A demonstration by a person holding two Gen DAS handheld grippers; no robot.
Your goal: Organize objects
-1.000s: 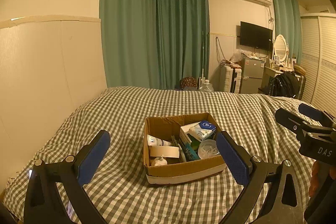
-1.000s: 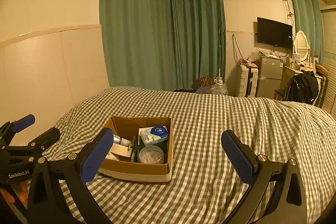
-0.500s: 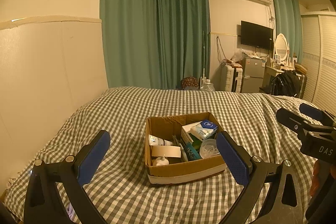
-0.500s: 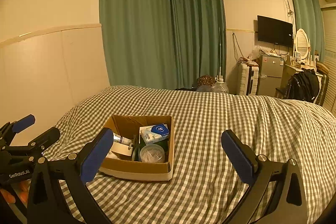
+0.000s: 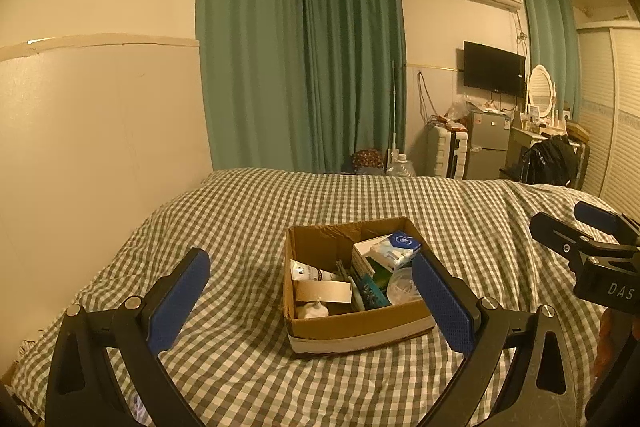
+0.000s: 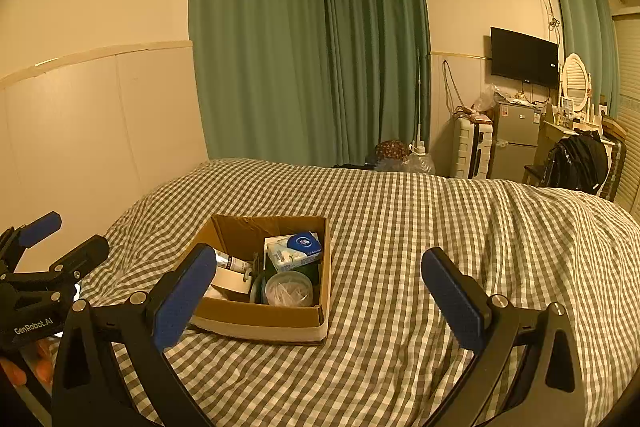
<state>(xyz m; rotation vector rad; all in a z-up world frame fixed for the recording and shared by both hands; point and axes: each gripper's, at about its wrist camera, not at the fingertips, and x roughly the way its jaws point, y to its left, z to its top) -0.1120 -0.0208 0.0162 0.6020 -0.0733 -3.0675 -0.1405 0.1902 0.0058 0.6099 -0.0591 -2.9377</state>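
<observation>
An open brown cardboard box (image 5: 352, 323) sits on the green-and-white checked bedspread (image 5: 248, 219), toward the near left part of the bed. Inside it lie a white tube (image 5: 310, 271) at the left, a white tissue pack with a round blue label (image 5: 394, 249) at the far right, a clear round plastic tub (image 6: 289, 287) at the near right and a beige roll of tape (image 5: 323, 291) near the front wall.

The left gripper (image 5: 310, 301) hangs over the bed in front of the box, fingers spread wide with nothing between them; its right blue pad (image 5: 442, 301) overlaps the box's near right corner in view, and whether it touches cannot be told. The right gripper (image 6: 320, 297) is likewise spread and empty, just right of the box.

Bare bedspread stretches right of the box and beyond it to the far edge of the bed. Left of the box the cover slopes down toward the cream panelled wall (image 5: 100, 131), leaving a narrower strip.
</observation>
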